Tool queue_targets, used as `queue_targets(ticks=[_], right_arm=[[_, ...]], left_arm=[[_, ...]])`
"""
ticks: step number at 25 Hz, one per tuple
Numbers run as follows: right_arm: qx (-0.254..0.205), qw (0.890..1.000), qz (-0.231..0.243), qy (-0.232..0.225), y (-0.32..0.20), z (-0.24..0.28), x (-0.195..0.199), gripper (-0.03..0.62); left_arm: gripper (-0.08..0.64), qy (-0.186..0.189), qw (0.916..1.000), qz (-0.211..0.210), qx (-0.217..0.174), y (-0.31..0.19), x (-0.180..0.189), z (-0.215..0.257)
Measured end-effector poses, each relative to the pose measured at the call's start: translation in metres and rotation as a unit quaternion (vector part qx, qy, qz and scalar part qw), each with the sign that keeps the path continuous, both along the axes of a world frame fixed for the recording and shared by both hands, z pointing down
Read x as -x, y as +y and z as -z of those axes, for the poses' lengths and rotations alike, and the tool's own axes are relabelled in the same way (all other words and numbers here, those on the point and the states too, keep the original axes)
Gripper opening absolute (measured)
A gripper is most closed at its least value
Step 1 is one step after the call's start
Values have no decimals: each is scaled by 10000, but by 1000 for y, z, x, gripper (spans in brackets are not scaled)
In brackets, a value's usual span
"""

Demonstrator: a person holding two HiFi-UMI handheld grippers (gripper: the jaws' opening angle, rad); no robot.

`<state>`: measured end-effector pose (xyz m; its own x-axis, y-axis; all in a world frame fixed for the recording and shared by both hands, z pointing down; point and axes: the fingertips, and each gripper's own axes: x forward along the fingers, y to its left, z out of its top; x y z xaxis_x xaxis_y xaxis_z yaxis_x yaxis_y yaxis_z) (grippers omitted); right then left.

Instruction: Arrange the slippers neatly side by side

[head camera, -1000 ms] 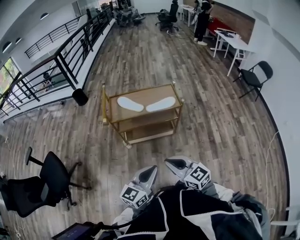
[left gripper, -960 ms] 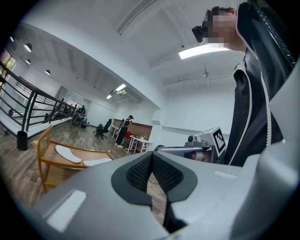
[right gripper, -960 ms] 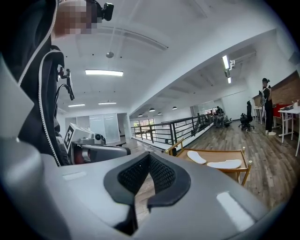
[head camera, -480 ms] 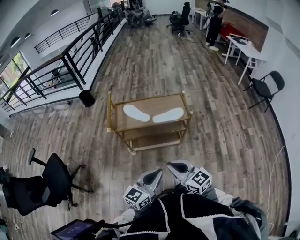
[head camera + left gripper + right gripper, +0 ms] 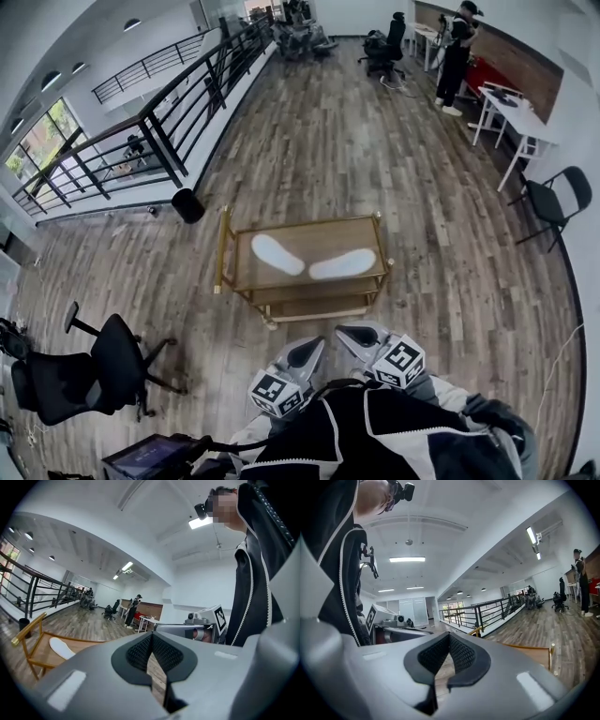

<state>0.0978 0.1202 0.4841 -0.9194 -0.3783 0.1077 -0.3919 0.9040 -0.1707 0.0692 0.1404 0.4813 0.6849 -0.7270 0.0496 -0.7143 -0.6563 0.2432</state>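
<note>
A wooden floor (image 5: 375, 169) is stretching across the room. On it, a gold-framed cart (image 5: 225, 253) is standing ahead of the person. Two white slippers, the left slipper (image 5: 277, 254) and the right slipper (image 5: 343, 264), are lying on its top shelf, splaying in a V with their inner ends close together. The left gripper (image 5: 307, 347) and the right gripper (image 5: 354, 331) are hovering short of the cart, apart from it, each with its jaws pressing together on nothing.
</note>
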Motion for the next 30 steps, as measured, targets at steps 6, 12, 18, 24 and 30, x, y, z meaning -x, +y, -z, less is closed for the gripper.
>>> queue_targets(ticks=[6,12,18,24,30], right_arm=[[20,9999,129,-73,-43,0,-25,5],[129,9996,233,-105,-77,-7,-43,5],[280,9990,343,-67,-100,-20,-31,5],[408,9988,273,30,-132,-29,-11,5],[306,9995,33,91,-177,-20,28,5]], left_arm=[[19,-40,9992,395,-72,-60,-5,6],[20,-29,9986,519,-41,-82,-30,1],[20,-21,9986,526,102,-103,-22,-12],[20,41,9990,409,176,-136,-2,-16],[20,93,9997,198,98,-182,40,-7]])
